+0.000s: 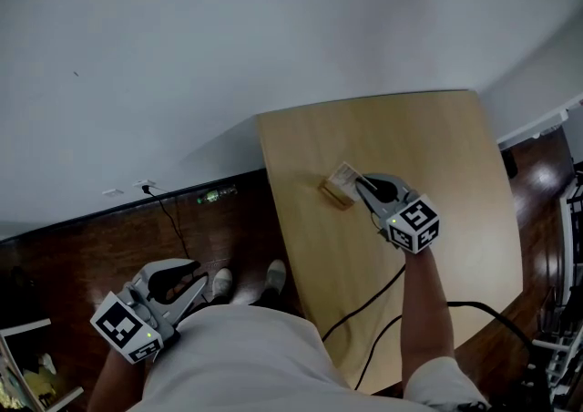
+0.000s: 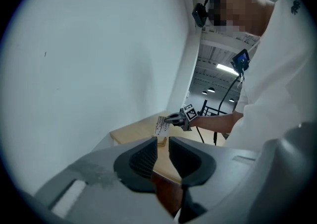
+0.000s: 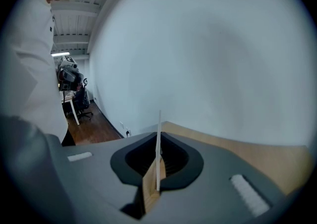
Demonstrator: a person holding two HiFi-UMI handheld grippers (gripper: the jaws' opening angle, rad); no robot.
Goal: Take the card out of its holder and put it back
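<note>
Head view shows the wooden table (image 1: 437,182), with the left gripper (image 1: 199,284) off beside it, jaws a slit apart and empty. The right gripper (image 1: 364,187) pinches the card (image 1: 343,176) upright just above the holder (image 1: 334,194). This looks like the return step. Next, line the card's lower edge up with the slot and lower it straight in.

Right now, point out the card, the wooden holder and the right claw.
card (image 2: 161,125), left gripper view, printed face.
wooden holder (image 1: 333,193), head view, its top.
right claw (image 1: 361,185), head view, between its fingertips.

Pale table (image 1: 455,182) stands near white wall (image 1: 228,27), dark floor (image 1: 228,237)
</note>
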